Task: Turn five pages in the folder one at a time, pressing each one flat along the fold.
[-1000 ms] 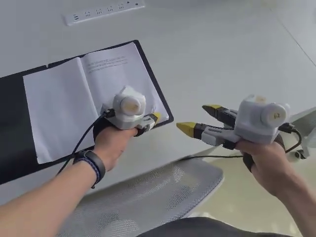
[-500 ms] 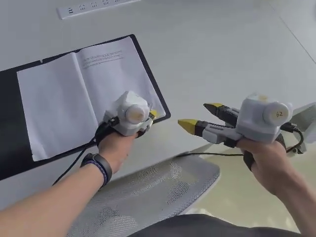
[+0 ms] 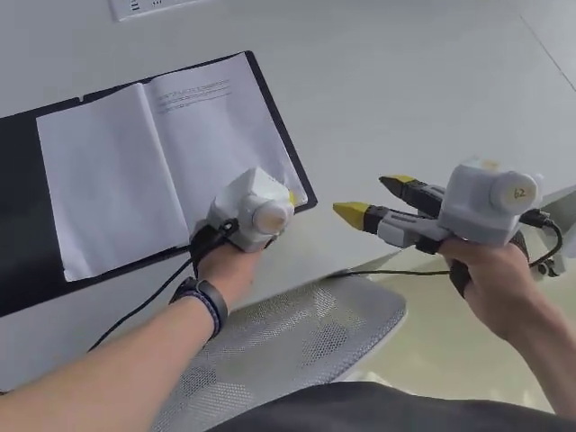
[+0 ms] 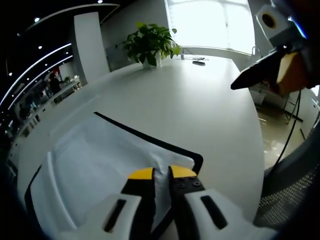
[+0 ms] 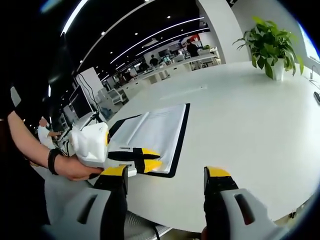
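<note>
The black folder (image 3: pixel 273 117) lies open on the white table, with a white left page (image 3: pixel 99 189) and a right page (image 3: pixel 225 135) that carries a few printed lines at its top. My left gripper (image 3: pixel 290 197) sits at the lower right corner of the right page. In the left gripper view its yellow tips (image 4: pixel 161 172) are nearly together with the page corner (image 4: pixel 161 161) between them. The right gripper view shows the left gripper (image 5: pixel 151 159) from the side, at the page edge. My right gripper (image 3: pixel 376 198) hovers open to the right, past the table edge, holding nothing (image 5: pixel 167 172).
A white power strip (image 3: pixel 135 7) lies at the far edge of the table. A grey mesh chair (image 3: pixel 297 333) stands below the near table edge. A potted plant (image 4: pixel 149 45) stands far across the table. The left gripper's cable (image 3: pixel 135 310) trails over the near edge.
The head camera has shifted. My left gripper has stayed at the page's lower right corner and rolled a little. The right gripper has stayed open beside the table.
</note>
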